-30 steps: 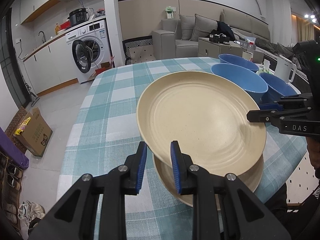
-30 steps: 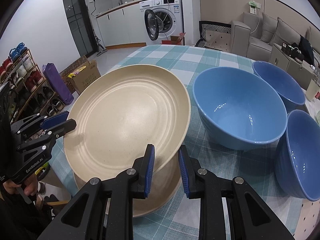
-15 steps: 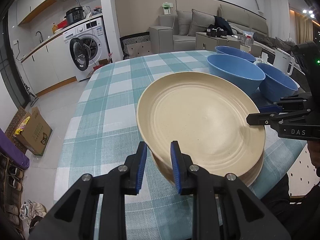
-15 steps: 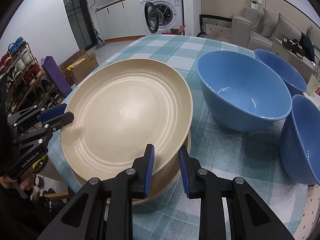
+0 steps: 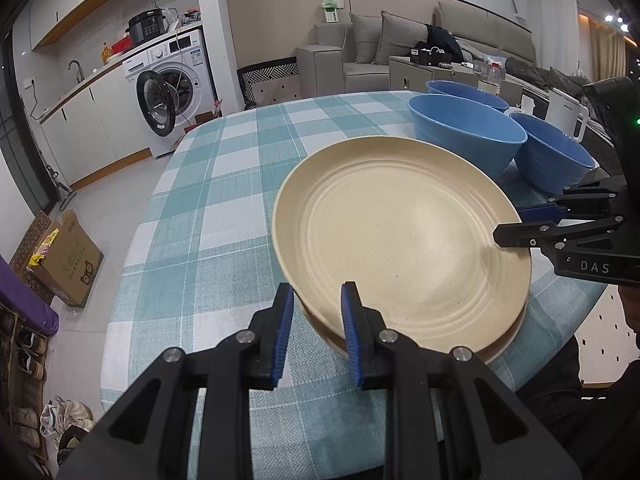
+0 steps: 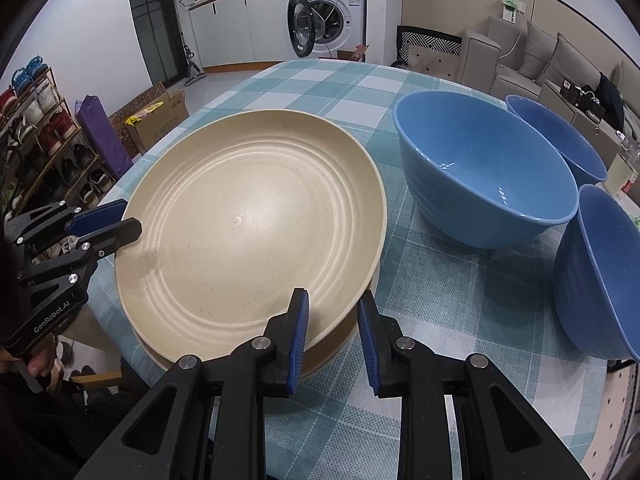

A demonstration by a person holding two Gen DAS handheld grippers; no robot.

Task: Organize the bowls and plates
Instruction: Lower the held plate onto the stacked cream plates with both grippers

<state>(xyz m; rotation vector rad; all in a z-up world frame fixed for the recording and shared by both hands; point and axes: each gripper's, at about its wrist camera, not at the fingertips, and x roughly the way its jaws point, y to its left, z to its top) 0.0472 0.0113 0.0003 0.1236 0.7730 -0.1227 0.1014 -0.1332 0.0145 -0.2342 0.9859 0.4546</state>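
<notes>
Both grippers, left gripper (image 5: pixel 316 316) and right gripper (image 6: pixel 333 326), clamp the top plate's (image 5: pixel 400 236) rim.

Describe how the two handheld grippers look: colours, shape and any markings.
Both are black with angular, cut-out fingers, silver screws and blue ribbed pads. The left gripper reads "GenRobot.AI" along its side, seen from the right wrist; the right gripper reads "DAS" and shows a small green light behind.

Black tool (image 5: pixel 316 312) frames, blue pads, silver screws
</notes>
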